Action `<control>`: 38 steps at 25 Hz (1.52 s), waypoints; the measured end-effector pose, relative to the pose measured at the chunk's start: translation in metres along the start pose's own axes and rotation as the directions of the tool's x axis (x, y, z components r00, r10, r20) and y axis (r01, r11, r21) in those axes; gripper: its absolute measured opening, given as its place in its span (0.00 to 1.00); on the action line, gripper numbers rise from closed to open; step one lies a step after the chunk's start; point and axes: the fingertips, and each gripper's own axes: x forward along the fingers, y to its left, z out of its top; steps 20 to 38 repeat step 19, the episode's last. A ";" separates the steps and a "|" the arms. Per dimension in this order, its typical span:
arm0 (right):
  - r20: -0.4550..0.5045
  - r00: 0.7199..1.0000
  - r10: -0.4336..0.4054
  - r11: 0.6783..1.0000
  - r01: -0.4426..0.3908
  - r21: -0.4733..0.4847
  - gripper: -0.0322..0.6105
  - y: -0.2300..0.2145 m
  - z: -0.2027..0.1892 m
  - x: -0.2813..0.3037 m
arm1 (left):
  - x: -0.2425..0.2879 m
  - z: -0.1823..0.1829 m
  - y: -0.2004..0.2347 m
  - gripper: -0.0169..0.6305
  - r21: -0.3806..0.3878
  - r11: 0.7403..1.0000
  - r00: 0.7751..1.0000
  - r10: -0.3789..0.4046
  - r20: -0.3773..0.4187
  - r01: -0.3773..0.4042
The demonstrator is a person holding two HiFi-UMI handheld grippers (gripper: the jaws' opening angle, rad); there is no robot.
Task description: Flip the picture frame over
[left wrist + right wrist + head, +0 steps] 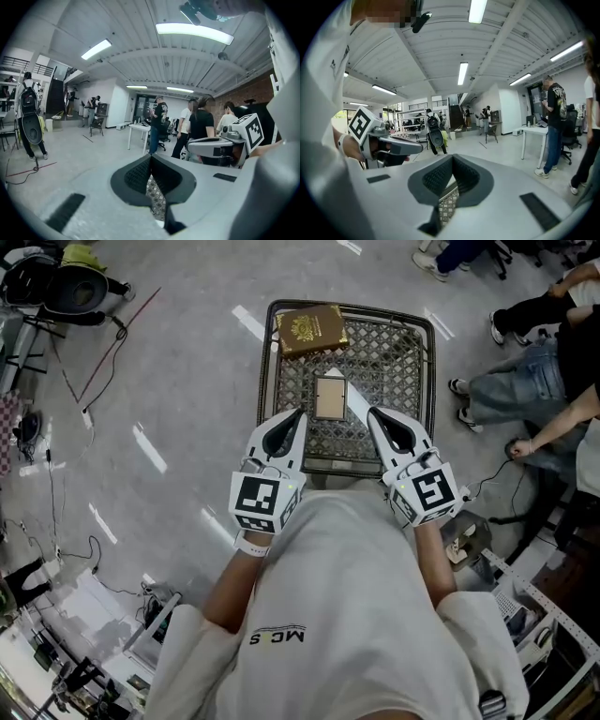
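A small picture frame (329, 397) with a tan panel and a pale border lies flat in the middle of a dark lattice table (412, 352). Both grippers hang side by side above the table's near edge, apart from the frame and pointing away from me. My left gripper (302, 413) is to the frame's near left and my right gripper (372, 412) to its near right. Each has its jaws together with nothing between them. In the left gripper view, the left gripper (151, 158) shows lattice below its tips. The right gripper (452, 159) shows the same in the right gripper view.
A brown book-like thing (311, 329) with a gold emblem lies at the table's far edge. People (539, 381) sit close on the right. Cables (89, 399) and black gear (70, 282) lie on the floor at left. A shelf rack (548, 615) stands at near right.
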 end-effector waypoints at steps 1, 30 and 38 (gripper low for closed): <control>-0.001 1.000 0.001 1.000 -0.001 -0.003 0.07 0.000 0.000 0.000 | 0.000 0.000 0.000 0.06 -0.002 1.000 1.000 -0.002 -0.002 0.002; -0.025 1.000 -0.010 1.000 0.010 -0.003 0.08 0.000 -0.005 0.000 | -0.009 -0.005 -0.006 0.06 -0.012 1.000 1.000 -0.019 -0.023 0.018; -0.025 1.000 -0.010 1.000 0.010 -0.003 0.08 0.000 -0.005 0.000 | -0.009 -0.005 -0.006 0.06 -0.012 1.000 1.000 -0.019 -0.023 0.018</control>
